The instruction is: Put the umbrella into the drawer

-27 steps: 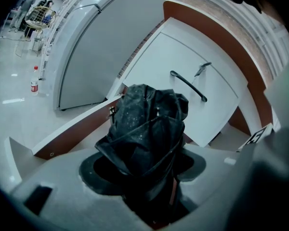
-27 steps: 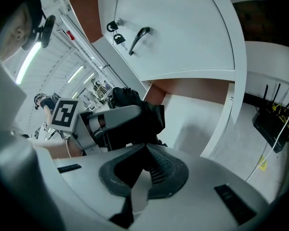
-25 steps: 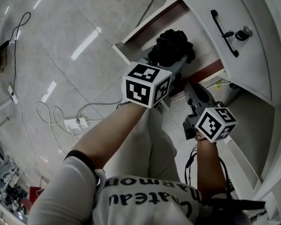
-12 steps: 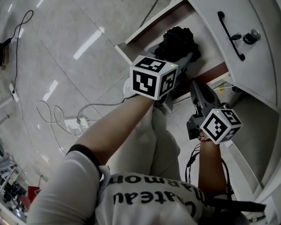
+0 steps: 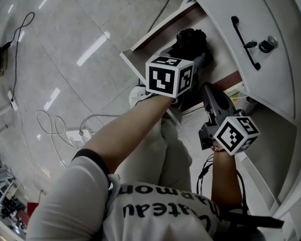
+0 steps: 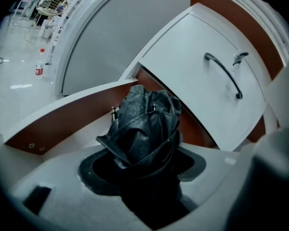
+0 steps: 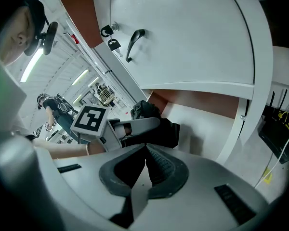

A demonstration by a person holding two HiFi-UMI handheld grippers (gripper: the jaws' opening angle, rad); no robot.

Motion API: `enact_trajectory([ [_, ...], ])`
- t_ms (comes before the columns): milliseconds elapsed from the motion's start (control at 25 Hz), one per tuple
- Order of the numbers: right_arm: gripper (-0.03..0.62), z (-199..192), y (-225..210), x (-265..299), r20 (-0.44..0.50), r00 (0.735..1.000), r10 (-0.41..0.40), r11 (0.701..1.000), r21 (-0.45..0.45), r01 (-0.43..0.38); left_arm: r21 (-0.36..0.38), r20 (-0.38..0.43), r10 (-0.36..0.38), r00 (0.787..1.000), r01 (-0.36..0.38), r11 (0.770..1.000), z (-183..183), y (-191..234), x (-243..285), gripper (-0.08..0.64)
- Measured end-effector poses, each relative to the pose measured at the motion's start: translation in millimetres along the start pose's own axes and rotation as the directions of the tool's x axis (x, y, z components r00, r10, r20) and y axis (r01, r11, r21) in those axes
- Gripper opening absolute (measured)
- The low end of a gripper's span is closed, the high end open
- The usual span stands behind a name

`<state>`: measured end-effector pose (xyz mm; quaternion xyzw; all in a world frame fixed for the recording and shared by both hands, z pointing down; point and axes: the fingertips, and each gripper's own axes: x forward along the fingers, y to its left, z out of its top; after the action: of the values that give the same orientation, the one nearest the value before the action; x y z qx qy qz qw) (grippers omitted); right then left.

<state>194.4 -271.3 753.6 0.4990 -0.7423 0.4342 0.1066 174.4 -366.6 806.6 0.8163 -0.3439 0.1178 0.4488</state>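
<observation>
Umbrella [image 5: 190, 41] poised over open drawer [image 5: 155, 31]
Left gripper [image 5: 194, 64] clamps the folded black umbrella over the drawer's floor; lowering and release remain. Right gripper [image 5: 210, 97], jaws together and empty, hangs alongside.

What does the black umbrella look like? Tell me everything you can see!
The umbrella is black and folded up short, its cloth bunched in crumpled, slightly shiny folds. Two small metal rib tips poke out near the top. The left gripper holds it, jaws closed on its lower part, with the bunched end pointing away, over the open drawer, which is white-edged with reddish-brown inner walls. Whether it touches the drawer floor can't be told.
</observation>
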Motion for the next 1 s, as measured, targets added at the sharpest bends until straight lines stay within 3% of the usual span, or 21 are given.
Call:
enact_trajectory([
  [360,0.014,18,-3,3,0.038,0.999,0.024,0.999,-0.024,-0.023,-0.093,-0.012,0.034,0.999,-0.035,0.995,-2,21,25,0.278],
  [680,0.014,37,7,11,0.096,0.990,0.105,0.988,-0.126,-0.092,-0.115,-0.069,0.041,0.997,-0.049,0.992,-9,25,41,0.279],
  [1000,0.014,46,-5,9,0.194,0.970,0.148,0.974,-0.200,-0.108,-0.130,-0.074,0.038,0.997,-0.047,0.990,-12,37,54,0.281],
])
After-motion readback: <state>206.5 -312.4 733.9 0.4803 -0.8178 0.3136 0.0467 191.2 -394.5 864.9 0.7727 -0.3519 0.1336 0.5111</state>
